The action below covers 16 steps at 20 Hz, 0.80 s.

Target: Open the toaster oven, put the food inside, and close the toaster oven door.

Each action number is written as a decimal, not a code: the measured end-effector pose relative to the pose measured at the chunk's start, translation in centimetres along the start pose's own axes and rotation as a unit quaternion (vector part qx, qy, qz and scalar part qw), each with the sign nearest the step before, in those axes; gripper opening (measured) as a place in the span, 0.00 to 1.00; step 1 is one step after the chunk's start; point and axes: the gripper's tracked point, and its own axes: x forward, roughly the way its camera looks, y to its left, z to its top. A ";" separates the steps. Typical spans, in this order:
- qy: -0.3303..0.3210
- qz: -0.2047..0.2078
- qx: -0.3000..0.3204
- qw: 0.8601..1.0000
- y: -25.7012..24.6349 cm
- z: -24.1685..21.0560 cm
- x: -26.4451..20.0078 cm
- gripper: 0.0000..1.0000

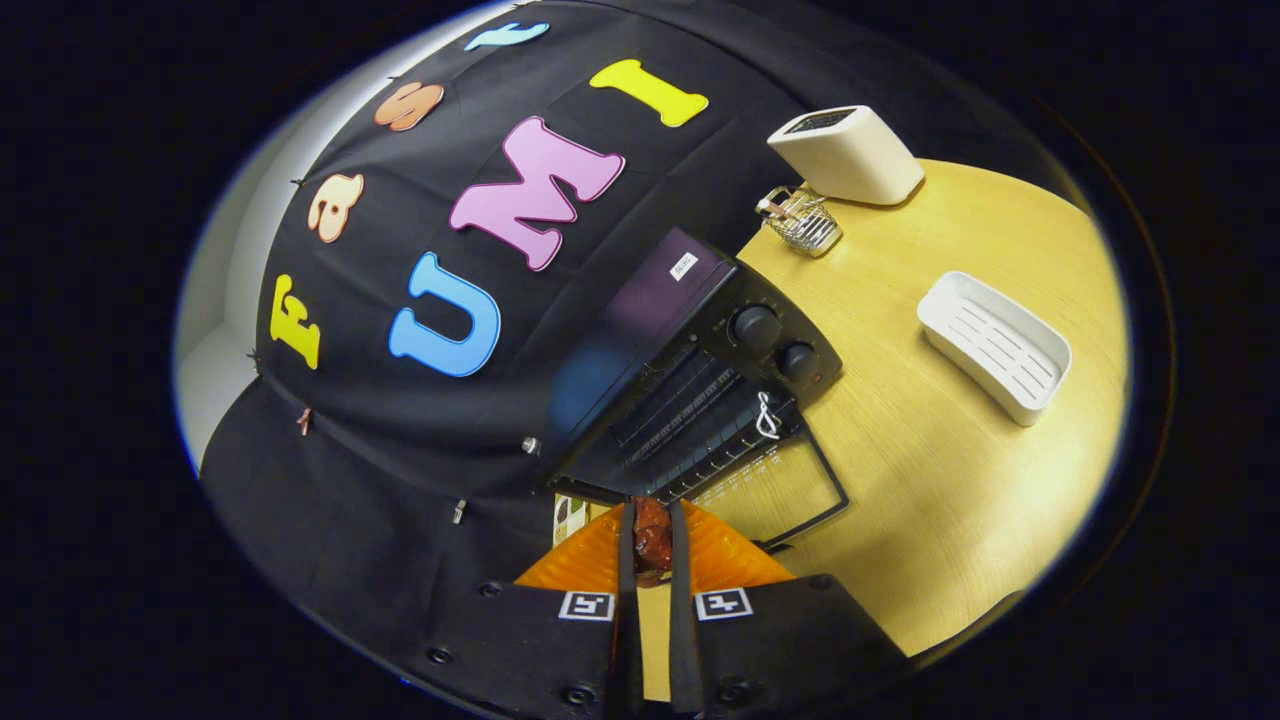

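Observation:
A black toaster oven [700,370] stands on the wooden table against the booth wall, its glass door [775,485] folded down flat and its wire rack [690,425] showing inside. Two knobs [757,326] sit on its control panel. My gripper [652,545] is shut on a reddish-brown piece of food [652,540], held between the two orange fingers [590,560] just in front of the oven's open mouth, near its left corner.
Beyond the oven stand a white toaster [850,155] and a small wire rack [800,220]. A white slotted tray [995,345] lies on the wooden table [930,470] to the right of the oven.

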 end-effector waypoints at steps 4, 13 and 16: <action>-0.041 0.017 0.040 0.998 -0.6 0.2 3.6 0.15; -0.090 -0.001 0.127 0.988 -2.2 1.6 10.3 0.14; -0.102 -0.001 0.151 0.983 -2.4 1.7 12.3 0.15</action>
